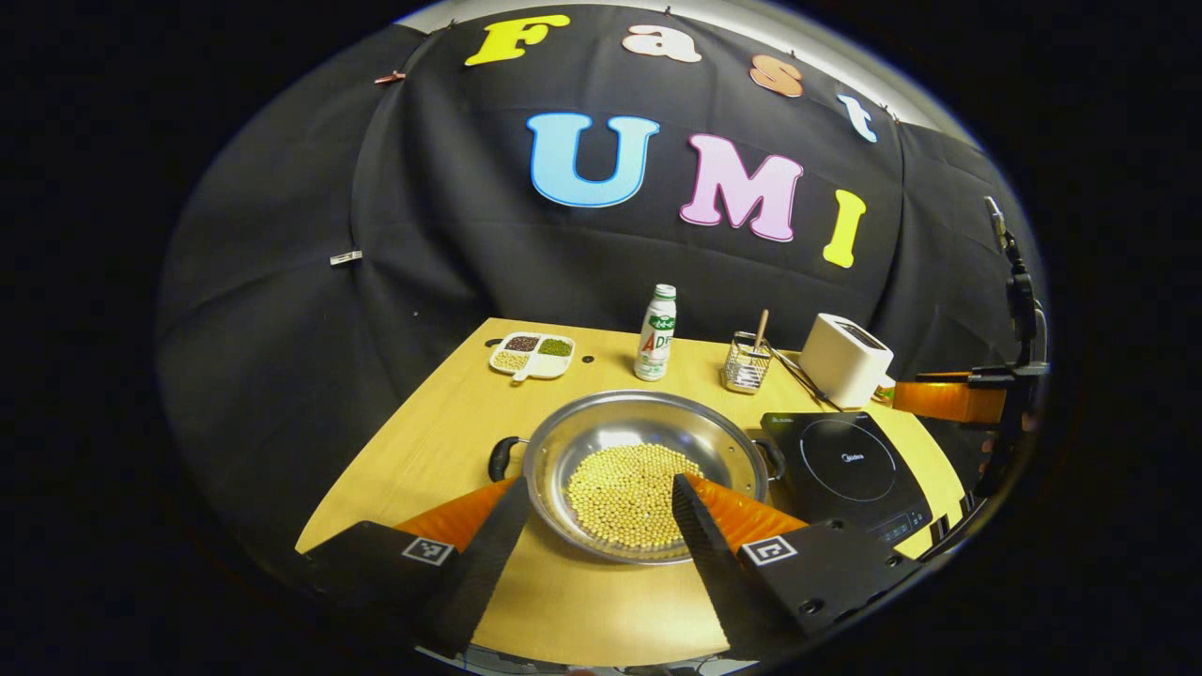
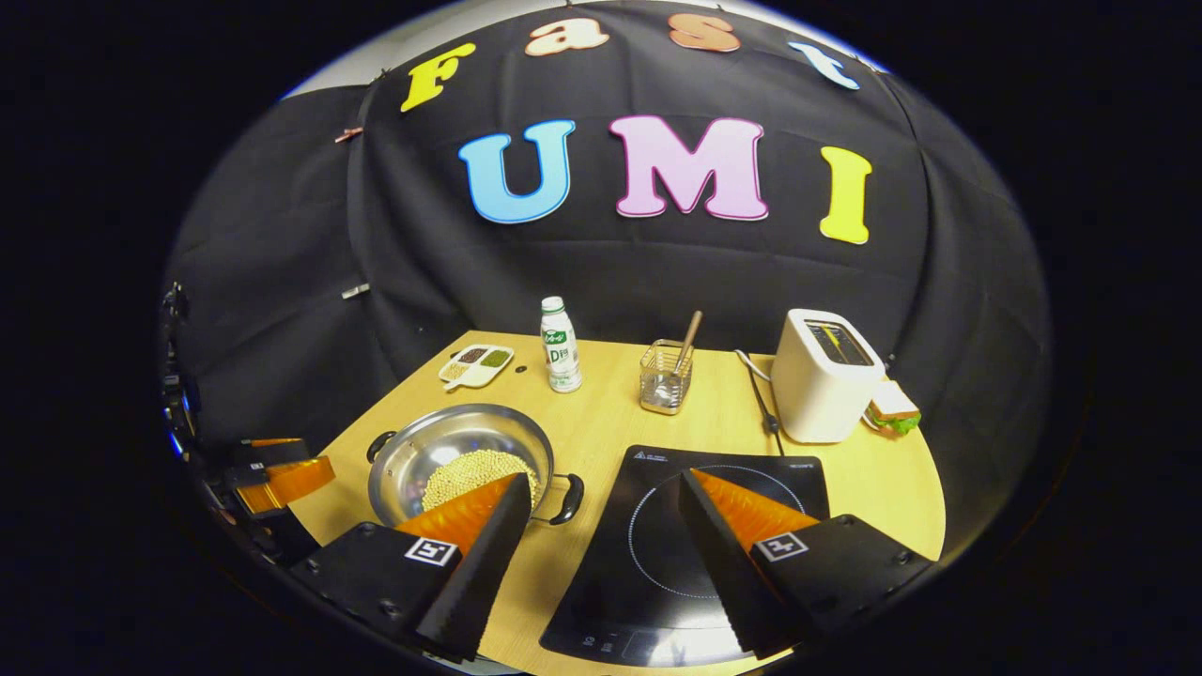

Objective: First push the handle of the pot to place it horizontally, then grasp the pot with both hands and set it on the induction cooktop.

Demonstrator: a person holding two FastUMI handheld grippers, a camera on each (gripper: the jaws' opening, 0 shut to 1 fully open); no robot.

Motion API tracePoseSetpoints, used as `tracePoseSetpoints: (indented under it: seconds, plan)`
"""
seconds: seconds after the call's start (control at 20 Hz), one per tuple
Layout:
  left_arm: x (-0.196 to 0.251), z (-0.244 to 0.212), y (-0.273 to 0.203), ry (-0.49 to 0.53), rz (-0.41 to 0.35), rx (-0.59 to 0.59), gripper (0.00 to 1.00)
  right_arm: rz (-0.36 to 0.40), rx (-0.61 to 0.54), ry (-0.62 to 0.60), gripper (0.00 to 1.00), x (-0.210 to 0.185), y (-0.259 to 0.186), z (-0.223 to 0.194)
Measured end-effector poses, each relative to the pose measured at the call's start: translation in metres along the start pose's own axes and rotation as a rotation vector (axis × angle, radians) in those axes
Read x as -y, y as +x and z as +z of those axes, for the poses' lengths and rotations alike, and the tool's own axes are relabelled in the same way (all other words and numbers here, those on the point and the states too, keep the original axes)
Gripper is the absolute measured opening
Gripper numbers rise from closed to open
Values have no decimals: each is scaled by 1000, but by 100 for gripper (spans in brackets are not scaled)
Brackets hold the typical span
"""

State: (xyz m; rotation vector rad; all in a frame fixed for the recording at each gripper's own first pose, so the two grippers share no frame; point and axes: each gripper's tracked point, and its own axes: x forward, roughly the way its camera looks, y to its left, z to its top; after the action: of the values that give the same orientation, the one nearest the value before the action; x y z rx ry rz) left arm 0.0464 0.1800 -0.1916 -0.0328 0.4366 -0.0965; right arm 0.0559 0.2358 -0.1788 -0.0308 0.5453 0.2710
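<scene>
Both grippers — left (image 1: 593, 498), right (image 2: 601, 493) — spread wide, holding nothing. Pot (image 1: 646, 469) of beans on table, just left of the induction cooktop (image 2: 700, 530); handles look roughly level — lift and placement remain.

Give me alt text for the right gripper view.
An open hand-held gripper hovers over a wooden table, between a steel pot of beans and a black induction cooktop. Behind stand a bottle and a toaster.
</scene>
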Motion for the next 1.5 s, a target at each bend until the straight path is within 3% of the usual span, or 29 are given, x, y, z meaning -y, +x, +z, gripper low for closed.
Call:
tracePoseSetpoints:
  seconds: [0.2, 0.8, 1.1, 1.3, 1.5]
  plan:
    - [-31, -2, 11, 62, -13, -15, 95, 26, -63, 26, 99, -27, 37, -14]
    - [-76, 12, 94, 72, -51, -20, 96, 23, -236, 130, 99, -46, 131, -67]
    - [-83, -8, 137, -9, -54, -33, 96, 5, -272, 110, 99, -49, 154, -88]
    - [-77, -20, 156, 10, -81, -52, 95, -6, -287, 69, 99, -51, 159, -101]
    - [-77, -28, 174, 4, -92, -76, 93, -1, -327, 117, 100, -52, 165, -118]
